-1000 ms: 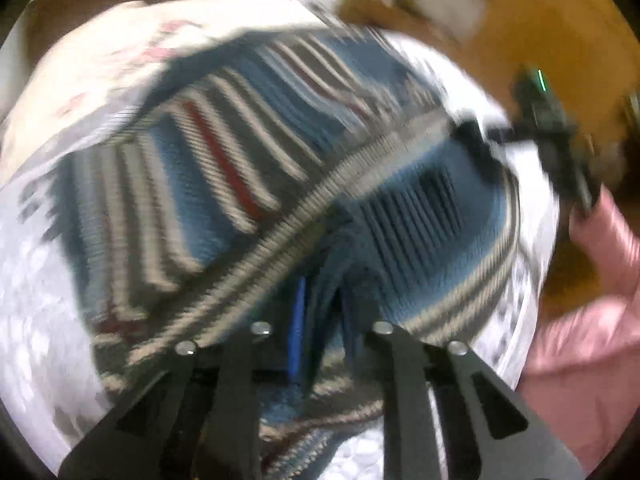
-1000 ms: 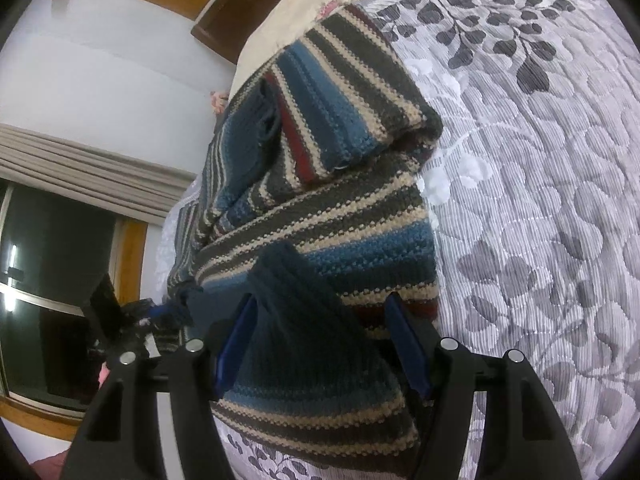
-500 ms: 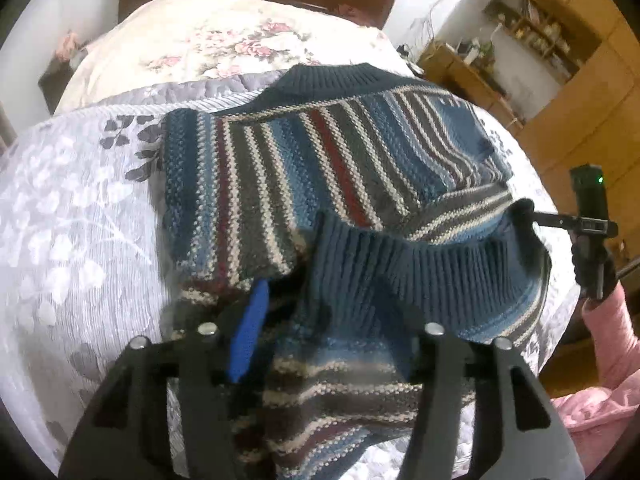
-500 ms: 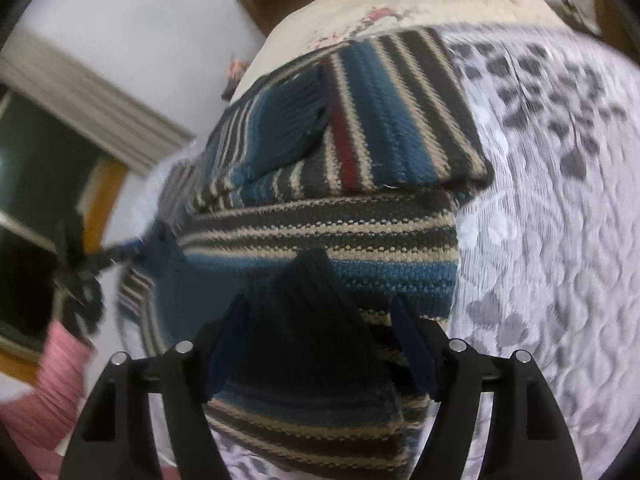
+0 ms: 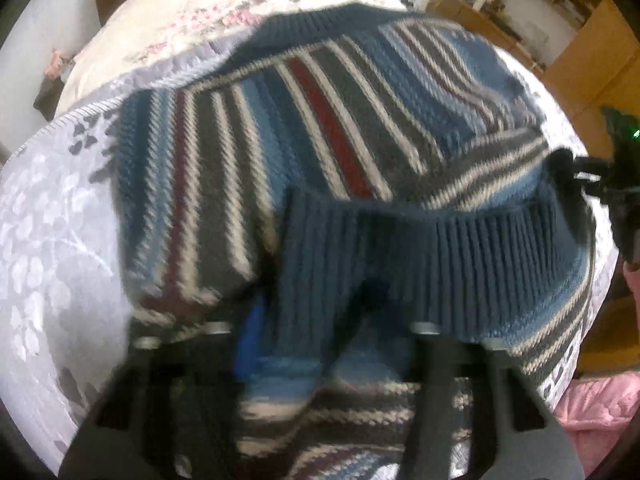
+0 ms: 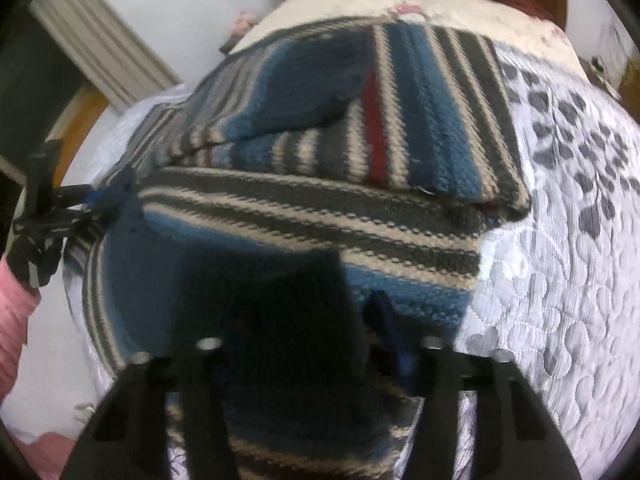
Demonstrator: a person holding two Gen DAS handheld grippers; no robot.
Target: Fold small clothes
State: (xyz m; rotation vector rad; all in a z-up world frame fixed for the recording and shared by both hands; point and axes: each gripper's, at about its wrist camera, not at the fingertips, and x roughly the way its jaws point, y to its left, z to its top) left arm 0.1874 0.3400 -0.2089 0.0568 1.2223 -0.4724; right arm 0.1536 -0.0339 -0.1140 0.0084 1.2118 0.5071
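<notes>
Across the lower middle of both views, I hold the striped sweater's ribbed hem pinched in left gripper and right gripper; its collar lies ahead, toward upper frame, on the quilt.

Ribbed dark-blue hem of the striped blue, grey, cream and red knit sweater now sits higher over the sweater body than half a second ago, covering more stripes. Left gripper and right gripper have both advanced toward the floral cream pillow. Left view has turned blurrier; right view now faces the pillow.
</notes>
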